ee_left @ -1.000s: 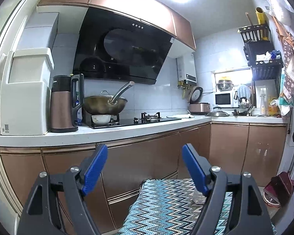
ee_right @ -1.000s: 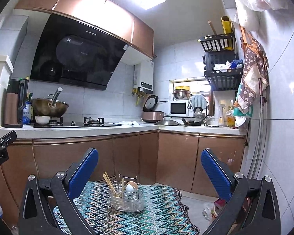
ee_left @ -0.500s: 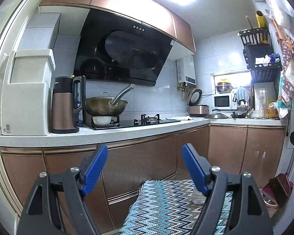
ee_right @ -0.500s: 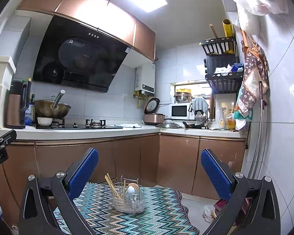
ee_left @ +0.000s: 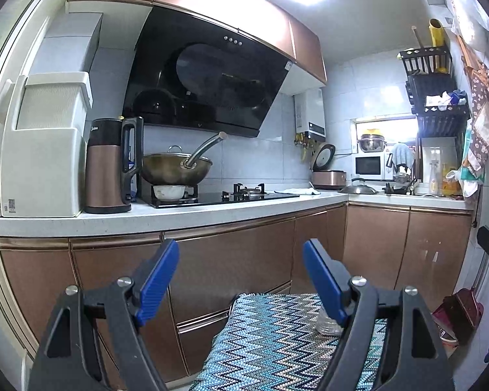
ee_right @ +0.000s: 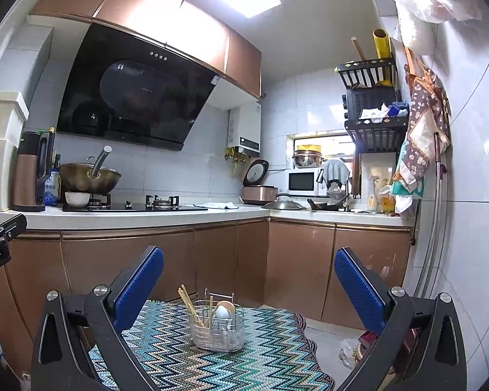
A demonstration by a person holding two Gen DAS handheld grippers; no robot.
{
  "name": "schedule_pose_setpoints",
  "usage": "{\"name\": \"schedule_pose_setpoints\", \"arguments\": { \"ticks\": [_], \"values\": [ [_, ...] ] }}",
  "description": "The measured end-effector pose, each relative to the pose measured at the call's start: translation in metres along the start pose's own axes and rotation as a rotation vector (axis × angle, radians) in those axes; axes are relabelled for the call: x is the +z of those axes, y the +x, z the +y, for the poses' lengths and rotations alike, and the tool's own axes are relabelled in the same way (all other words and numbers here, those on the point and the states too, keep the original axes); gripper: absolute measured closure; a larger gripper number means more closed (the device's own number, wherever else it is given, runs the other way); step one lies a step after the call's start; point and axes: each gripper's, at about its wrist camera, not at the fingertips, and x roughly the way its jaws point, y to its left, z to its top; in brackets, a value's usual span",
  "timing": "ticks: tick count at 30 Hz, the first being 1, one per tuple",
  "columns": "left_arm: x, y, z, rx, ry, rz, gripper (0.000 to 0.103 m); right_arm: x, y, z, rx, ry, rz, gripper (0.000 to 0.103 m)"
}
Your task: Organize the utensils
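Note:
A clear wire utensil holder [ee_right: 217, 327] stands on a table with a zigzag-patterned cloth [ee_right: 270, 358]. In it are wooden chopsticks [ee_right: 188, 304] and a pale spoon [ee_right: 223, 311]. My right gripper [ee_right: 248, 282] hangs above and short of the holder, open, with nothing between its blue pads. In the left wrist view my left gripper [ee_left: 241, 280] is open and empty too, raised over the near end of the same cloth [ee_left: 270, 342]. Part of the holder [ee_left: 326, 324] shows behind its right finger.
A brown cabinet run [ee_right: 212, 254] with a white worktop [ee_left: 146, 215] stands behind the table, carrying a kettle [ee_left: 109, 166], a wok [ee_left: 176, 169] on the hob and a rice cooker [ee_right: 259, 192]. A tiled wall [ee_right: 472, 195] is close on the right.
Both views have tilted slightly upward, so the holder and cloth sit lower in the frames. Both grippers stay open and empty.

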Motion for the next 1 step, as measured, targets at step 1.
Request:
{"name": "schedule_pose_setpoints", "arguments": {
  "ticks": [1],
  "values": [
    [-0.0010,0.0005,0.0003,0.000,-0.001,0.005,0.025,-0.0010,0.0013,0.0000,0.003,0.000,0.006,0.000]
  ]
}}
